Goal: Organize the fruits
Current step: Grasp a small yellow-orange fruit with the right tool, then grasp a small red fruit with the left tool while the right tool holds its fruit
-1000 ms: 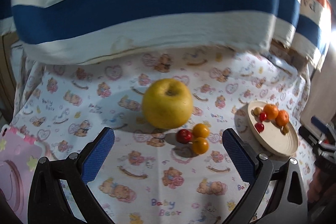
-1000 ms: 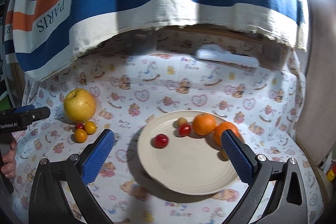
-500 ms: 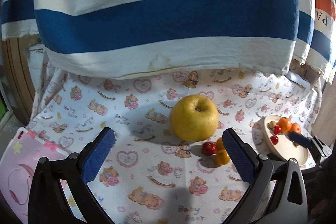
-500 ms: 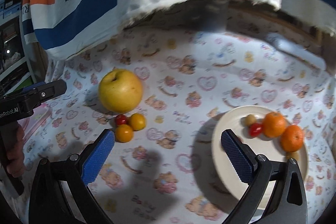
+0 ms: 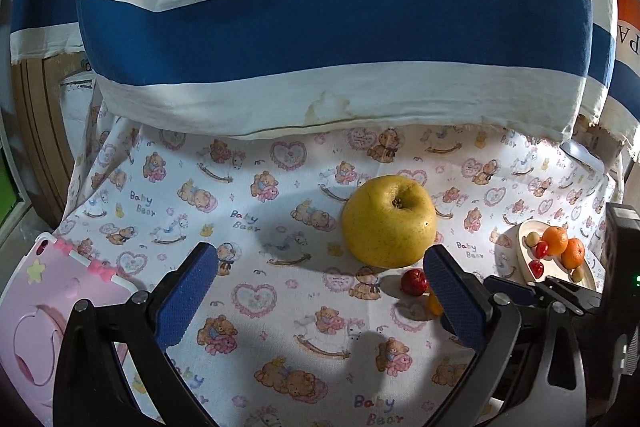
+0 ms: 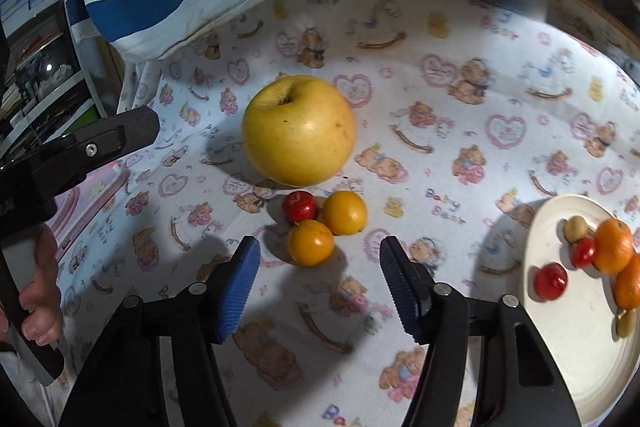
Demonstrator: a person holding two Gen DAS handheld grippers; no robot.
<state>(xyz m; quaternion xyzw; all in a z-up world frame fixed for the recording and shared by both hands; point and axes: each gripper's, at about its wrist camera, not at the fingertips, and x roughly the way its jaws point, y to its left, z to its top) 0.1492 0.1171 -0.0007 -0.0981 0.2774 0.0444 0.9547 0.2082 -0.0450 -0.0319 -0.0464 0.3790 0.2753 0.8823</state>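
A table under a teddy-bear print cloth point(image 6: 460, 131) carries everything — a big yellow apple point(image 6: 299, 130) with a small red fruit point(image 6: 300, 207) and two small orange fruits point(image 6: 345, 212) bunched just in front of it. Well to the right sits a white plate point(image 6: 568, 339); at the left edge lies a pink tablet case point(image 5: 44, 311) — and a striped towel point(image 5: 320, 27) drapes behind

Bare cloth point(image 6: 460, 179) between fruit cluster point(image 6: 324, 223) and plate point(image 6: 576, 355); apple point(image 6: 298, 131) behind.
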